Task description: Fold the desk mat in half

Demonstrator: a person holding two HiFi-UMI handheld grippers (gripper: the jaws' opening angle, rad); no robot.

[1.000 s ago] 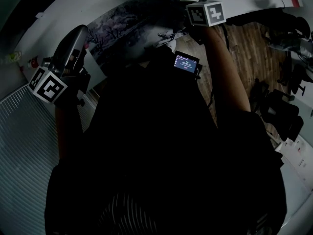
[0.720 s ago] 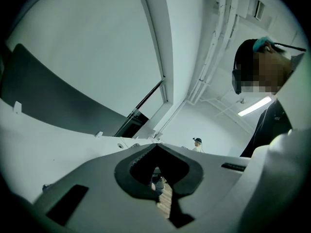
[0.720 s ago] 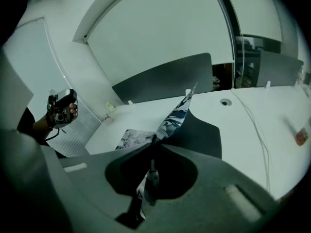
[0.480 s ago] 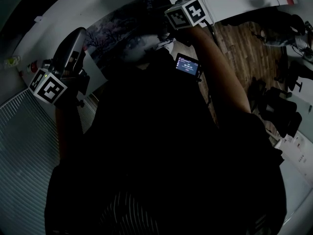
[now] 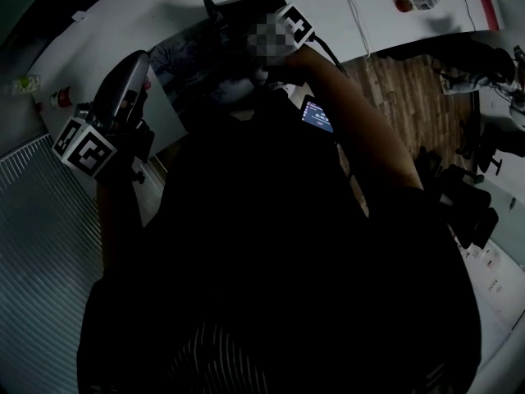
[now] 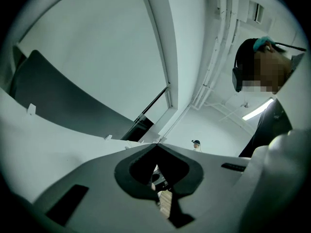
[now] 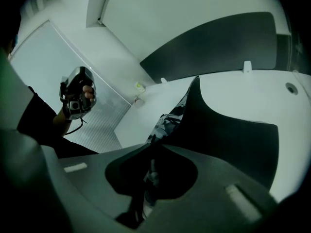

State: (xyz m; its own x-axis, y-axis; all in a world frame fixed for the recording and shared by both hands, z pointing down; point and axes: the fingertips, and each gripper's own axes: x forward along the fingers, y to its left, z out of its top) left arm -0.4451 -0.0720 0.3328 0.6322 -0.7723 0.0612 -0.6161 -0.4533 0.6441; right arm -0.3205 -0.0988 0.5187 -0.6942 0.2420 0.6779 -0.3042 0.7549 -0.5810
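Observation:
The desk mat (image 5: 184,56), with a dark printed pattern, lies on the white desk (image 5: 107,23). My right gripper (image 5: 250,35) is shut on the mat's edge and holds it raised; a flap with a black underside (image 5: 238,11) stands up over the mat. In the right gripper view the mat rises from the right gripper (image 7: 150,144), printed side (image 7: 170,120) at left and black underside (image 7: 228,140) at right. My left gripper (image 5: 138,57) is held up beside the desk's left end, apart from the mat. That left gripper (image 6: 158,143) points upward, shut on nothing, and also appears as the left gripper (image 7: 75,93).
A small bottle (image 5: 414,2) lies on the far right of the desk and small items (image 5: 57,101) stand at its left end. A lit screen (image 5: 316,115) hangs by my right arm. A ribbed white panel (image 5: 41,220) is at left; wooden floor (image 5: 410,97) and dark chairs (image 5: 467,195) are at right.
My right gripper has moved left and farther across the desk with the mat's edge, and the black flap now stands higher over the mat. The left gripper has hardly moved.

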